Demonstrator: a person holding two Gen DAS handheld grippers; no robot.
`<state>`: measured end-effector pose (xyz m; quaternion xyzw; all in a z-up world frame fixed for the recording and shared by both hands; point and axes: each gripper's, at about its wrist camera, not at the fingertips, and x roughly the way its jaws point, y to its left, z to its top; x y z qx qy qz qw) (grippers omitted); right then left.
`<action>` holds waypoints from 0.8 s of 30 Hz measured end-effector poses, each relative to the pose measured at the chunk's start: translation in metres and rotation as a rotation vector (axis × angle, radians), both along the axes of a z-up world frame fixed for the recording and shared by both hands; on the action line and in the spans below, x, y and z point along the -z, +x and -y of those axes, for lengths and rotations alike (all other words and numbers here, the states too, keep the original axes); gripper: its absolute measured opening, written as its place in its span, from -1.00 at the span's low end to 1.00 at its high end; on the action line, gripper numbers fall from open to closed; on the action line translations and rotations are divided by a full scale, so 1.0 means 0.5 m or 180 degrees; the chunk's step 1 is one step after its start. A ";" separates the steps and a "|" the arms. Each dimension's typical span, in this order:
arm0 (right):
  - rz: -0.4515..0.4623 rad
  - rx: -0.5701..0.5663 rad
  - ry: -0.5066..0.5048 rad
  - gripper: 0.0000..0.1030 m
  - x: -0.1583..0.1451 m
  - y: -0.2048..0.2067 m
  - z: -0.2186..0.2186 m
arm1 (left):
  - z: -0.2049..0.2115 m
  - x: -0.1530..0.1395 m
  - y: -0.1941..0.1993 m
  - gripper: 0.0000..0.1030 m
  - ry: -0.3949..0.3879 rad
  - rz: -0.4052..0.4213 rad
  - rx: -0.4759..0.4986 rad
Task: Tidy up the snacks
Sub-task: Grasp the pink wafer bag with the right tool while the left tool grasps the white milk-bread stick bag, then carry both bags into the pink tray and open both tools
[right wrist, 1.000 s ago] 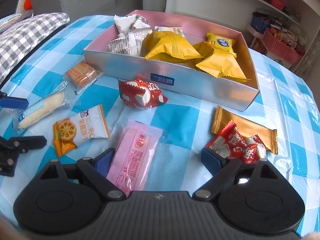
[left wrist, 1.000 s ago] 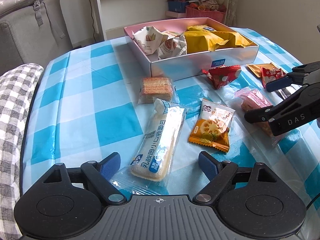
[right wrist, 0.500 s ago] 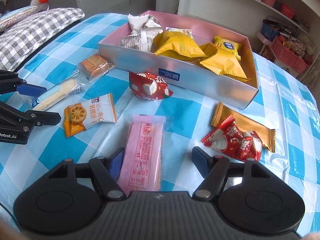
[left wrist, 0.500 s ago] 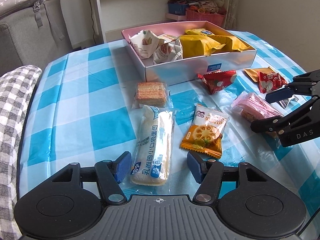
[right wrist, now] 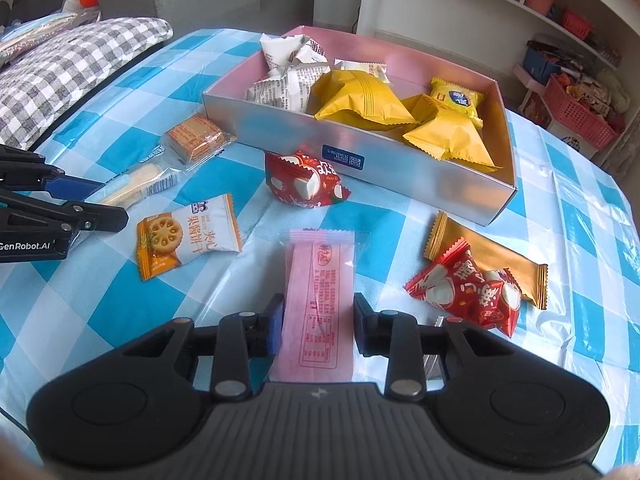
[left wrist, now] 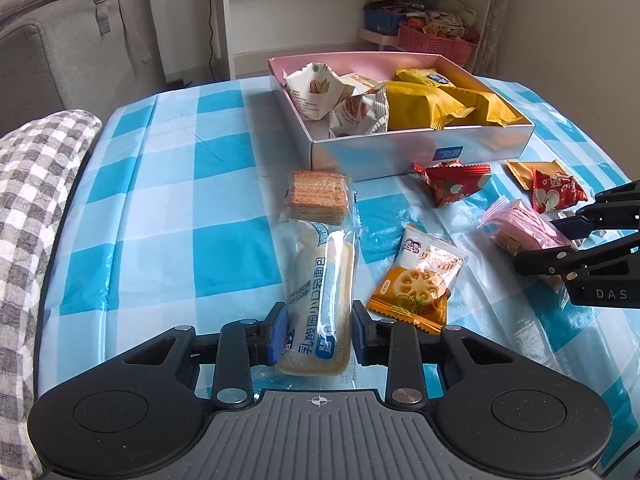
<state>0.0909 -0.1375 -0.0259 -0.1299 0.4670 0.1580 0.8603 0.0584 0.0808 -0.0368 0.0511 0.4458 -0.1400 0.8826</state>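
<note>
My left gripper point(left wrist: 318, 334) is shut on the near end of a long white bread pack point(left wrist: 320, 292) lying on the blue-checked cloth. My right gripper point(right wrist: 318, 326) is shut on the near end of a pink wafer pack point(right wrist: 320, 292). The silver box with pink inside point(left wrist: 424, 152) stands beyond, holding white and yellow packs; it also shows in the right wrist view point(right wrist: 420, 172). Loose on the cloth lie a cracker pack point(left wrist: 319, 196), an orange biscuit pack point(left wrist: 420, 276), a red pack point(right wrist: 306, 180), another red pack point(right wrist: 468, 288) and a gold bar point(right wrist: 512, 258).
A grey-checked cushion point(left wrist: 28, 184) lies at the table's left edge. A grey sofa point(left wrist: 80, 40) and white shelves point(left wrist: 360, 8) with a red basket point(left wrist: 436, 40) stand behind the table. The other gripper shows at each view's side: right point(left wrist: 576, 240), left point(right wrist: 60, 208).
Both grippers have closed from wide open onto their packs: left on the bread pack, right on the pink wafer pack. Both have drawn back a little.
</note>
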 end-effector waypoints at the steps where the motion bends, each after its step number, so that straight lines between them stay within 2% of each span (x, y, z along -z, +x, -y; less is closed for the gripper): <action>1: 0.0007 -0.0008 -0.0002 -0.42 -0.001 -0.001 -0.001 | 0.001 -0.001 0.000 -0.45 0.0000 0.0002 -0.0005; 14: 0.0055 -0.0009 0.0093 -0.43 -0.024 -0.004 0.005 | 0.004 -0.024 -0.003 -0.67 -0.0047 -0.0050 -0.0091; 24: 0.0093 0.0119 0.0291 -0.43 -0.055 0.004 0.026 | 0.016 -0.051 -0.015 -0.72 -0.0159 -0.0012 -0.0037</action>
